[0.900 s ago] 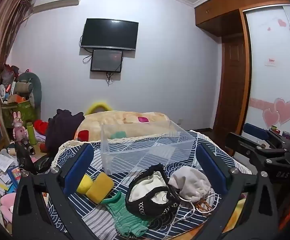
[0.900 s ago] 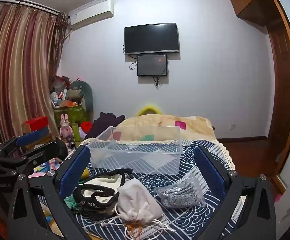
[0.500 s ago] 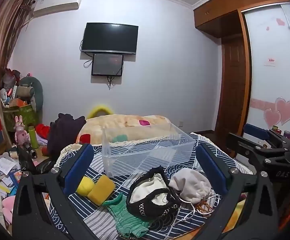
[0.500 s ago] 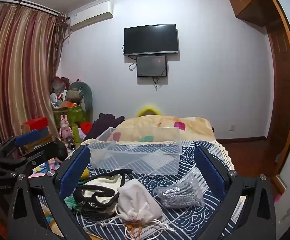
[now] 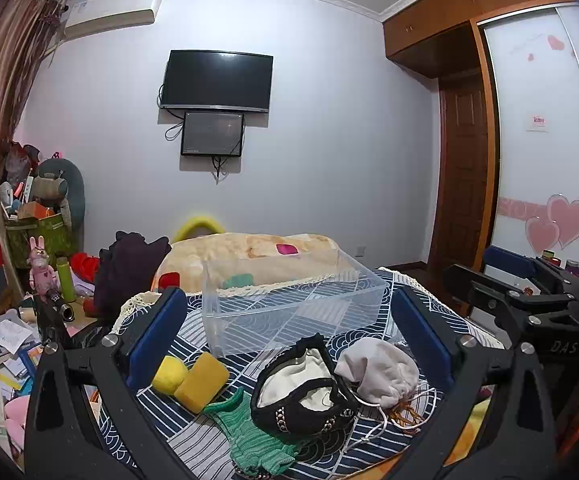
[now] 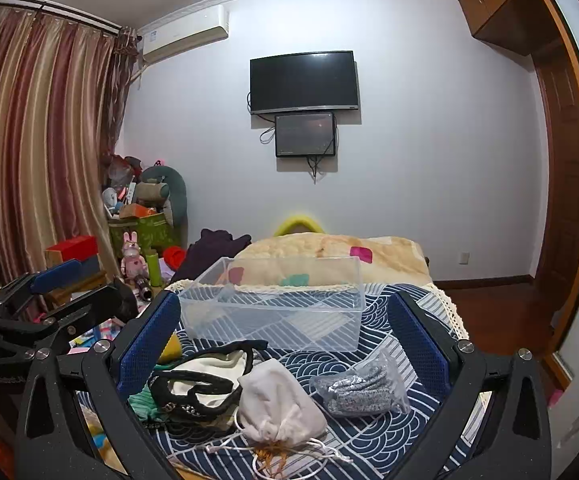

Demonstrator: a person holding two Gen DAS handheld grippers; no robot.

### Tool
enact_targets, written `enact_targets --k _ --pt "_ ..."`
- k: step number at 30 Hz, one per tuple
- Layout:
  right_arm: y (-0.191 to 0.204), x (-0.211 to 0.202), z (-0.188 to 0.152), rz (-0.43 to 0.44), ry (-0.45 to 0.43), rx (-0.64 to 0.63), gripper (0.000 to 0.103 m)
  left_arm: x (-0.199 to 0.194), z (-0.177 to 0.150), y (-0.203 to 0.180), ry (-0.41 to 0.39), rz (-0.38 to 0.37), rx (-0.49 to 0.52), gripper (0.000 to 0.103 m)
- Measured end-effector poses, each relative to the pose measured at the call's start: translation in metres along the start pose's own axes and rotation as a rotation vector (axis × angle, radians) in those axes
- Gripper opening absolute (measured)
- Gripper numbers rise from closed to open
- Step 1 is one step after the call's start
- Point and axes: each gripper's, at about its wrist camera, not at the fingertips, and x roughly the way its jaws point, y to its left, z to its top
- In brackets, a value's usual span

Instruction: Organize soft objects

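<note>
A clear plastic bin (image 5: 289, 312) (image 6: 277, 312) stands empty on a blue patterned cloth (image 5: 193, 432). In front of it lie a yellow ball (image 5: 168, 374), a yellow sponge (image 5: 201, 380), a green knit glove (image 5: 253, 436), a black-and-cream pouch (image 5: 305, 392) (image 6: 197, 384), a white drawstring bag (image 5: 377, 372) (image 6: 277, 404) and a clear packet of grey fabric (image 6: 359, 392). My left gripper (image 5: 287, 340) is open and empty, above the near items. My right gripper (image 6: 283, 344) is open and empty over the same pile.
A beige quilt (image 5: 249, 256) lies behind the bin. Dark clothes (image 5: 129, 268), a pink rabbit toy (image 5: 41, 268) and scattered papers (image 5: 5, 344) crowd the left floor. A wooden door (image 5: 463, 176) and wardrobe are at right.
Both cameras have tilted slightly upward; the bin and objects sit lower in view. Nothing was grasped or moved.
</note>
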Motion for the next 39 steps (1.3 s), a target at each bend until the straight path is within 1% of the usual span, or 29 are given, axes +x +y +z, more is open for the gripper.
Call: enact_targets --k 39 --pt "0.0050 -0.0041 0.0033 0.016 -0.007 0.008 0.103 -0.0036 -0.0015 0.0001 -0.009 -0.005 -0.006 0.103"
